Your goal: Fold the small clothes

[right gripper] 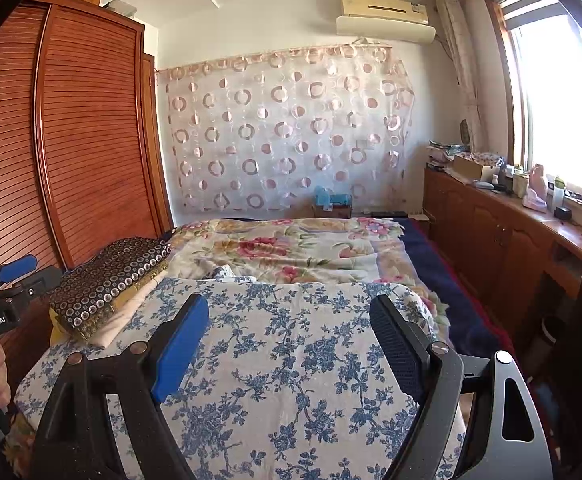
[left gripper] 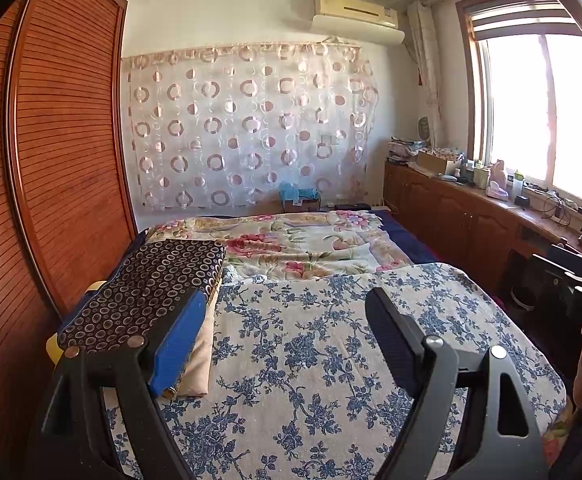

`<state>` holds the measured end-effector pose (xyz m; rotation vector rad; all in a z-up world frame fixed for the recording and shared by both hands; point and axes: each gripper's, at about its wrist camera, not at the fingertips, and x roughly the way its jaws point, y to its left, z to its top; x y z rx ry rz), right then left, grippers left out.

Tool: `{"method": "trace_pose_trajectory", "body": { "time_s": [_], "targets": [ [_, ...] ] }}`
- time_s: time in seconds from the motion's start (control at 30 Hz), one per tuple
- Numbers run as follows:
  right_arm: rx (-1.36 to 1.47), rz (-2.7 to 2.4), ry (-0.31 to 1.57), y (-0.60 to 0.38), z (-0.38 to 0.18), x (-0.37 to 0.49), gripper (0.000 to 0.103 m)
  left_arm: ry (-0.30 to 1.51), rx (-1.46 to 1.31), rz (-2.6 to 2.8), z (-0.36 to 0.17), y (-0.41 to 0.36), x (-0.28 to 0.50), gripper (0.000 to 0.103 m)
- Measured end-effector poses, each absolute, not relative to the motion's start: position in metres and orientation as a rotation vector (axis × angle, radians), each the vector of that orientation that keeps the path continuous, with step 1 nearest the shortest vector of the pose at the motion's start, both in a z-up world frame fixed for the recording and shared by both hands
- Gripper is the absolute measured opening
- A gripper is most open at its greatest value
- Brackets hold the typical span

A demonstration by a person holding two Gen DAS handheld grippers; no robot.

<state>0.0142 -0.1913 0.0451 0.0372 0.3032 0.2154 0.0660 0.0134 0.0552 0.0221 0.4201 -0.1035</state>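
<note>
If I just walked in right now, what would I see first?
Probably the blue-flowered cloth spread flat over the near end of the bed, with both open grippers, left and right, hovering above it. Next, the stack of folded clothes topped by a dark ring-patterned piece, at the cloth's left edge beside the wooden wardrobe. Behind the bed hangs a sheer curtain dotted with pink rings.

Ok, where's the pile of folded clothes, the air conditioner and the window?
folded clothes point(left gripper: 147, 280), left wrist view, top dark ring-patterned piece.
air conditioner point(right gripper: 385, 10), right wrist view, its front panel.
window point(left gripper: 531, 108), left wrist view, bright glass pane.
</note>
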Motion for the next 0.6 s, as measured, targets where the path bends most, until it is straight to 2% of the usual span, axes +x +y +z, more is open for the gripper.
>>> {"method": "trace_pose_trajectory", "body": {
  "time_s": [0.6],
  "targets": [
    [0.036,0.219,0.306,-0.1975,0.0450,0.0145,0.084,0.415,0.024,-0.097,0.0620,0.0159,0.0672,0.083]
  ]
}}
